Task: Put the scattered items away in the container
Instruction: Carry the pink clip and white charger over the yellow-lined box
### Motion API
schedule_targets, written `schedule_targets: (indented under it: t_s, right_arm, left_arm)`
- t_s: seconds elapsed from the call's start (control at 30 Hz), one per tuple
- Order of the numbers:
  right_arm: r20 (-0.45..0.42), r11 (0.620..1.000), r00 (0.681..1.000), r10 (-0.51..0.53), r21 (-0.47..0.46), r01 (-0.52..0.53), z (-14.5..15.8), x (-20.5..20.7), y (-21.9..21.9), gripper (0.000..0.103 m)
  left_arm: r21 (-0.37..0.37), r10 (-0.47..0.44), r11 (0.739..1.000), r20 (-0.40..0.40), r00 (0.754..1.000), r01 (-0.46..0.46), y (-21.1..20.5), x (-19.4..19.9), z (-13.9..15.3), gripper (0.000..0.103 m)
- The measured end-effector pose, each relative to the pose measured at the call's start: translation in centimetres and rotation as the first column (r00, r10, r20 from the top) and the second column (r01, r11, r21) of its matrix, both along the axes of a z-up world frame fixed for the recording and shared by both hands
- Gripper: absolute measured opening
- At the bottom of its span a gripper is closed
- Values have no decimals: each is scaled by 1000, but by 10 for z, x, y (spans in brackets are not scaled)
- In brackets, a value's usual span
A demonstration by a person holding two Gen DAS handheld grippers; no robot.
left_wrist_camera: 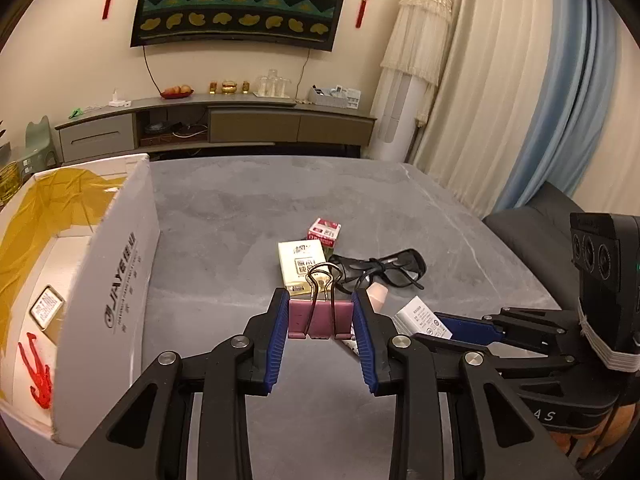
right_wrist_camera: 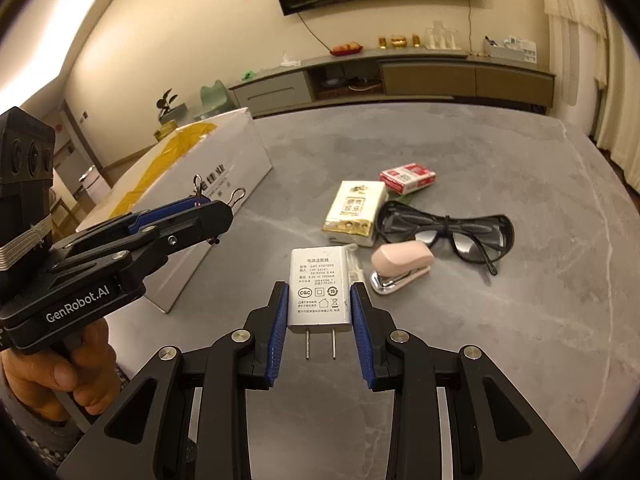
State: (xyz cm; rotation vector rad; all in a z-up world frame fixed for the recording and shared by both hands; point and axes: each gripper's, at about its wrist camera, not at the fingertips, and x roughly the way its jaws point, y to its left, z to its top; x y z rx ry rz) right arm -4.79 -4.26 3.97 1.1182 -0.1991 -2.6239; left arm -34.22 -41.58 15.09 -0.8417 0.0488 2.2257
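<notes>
Fingers of the left gripper (left_wrist_camera: 321, 316) clamp the stiff, light pink binder clip (left_wrist_camera: 320, 318) beside the box (left_wrist_camera: 116, 280), while the right gripper (right_wrist_camera: 319, 312) pinches the hard, smooth adapter (right_wrist_camera: 319, 290) over the surface (right_wrist_camera: 500, 340).

left wrist cam: low over table (left_wrist_camera: 248, 200), faced TV wall, box (left_wrist_camera: 112, 304) close at left | right wrist cam: same heading, further right, near charger (right_wrist_camera: 319, 290) | shared: glasses (left_wrist_camera: 384, 270), tissue pack (right_wrist_camera: 356, 212), each other's gripper

Cream wall (left_wrist_camera: 60, 60), low TV cabinet (left_wrist_camera: 216, 124), covered television (left_wrist_camera: 240, 2) (patterned cloth), curtains (left_wrist_camera: 520, 80) right.
</notes>
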Motion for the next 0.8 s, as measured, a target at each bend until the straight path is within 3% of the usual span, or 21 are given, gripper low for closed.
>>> schedule_targets:
  t_s: [0.4, 0.8]
  right_arm:
    - [-99, 998, 994, 41, 42, -37, 36, 19, -38, 32]
    - [-154, 996, 984, 86, 34, -82, 69, 22, -85, 32]
  left_arm:
    - [98, 50, 994, -53, 997, -45, -46, 7, 36, 33]
    - [191, 122, 975, -54, 991, -110, -94, -4, 57, 33]
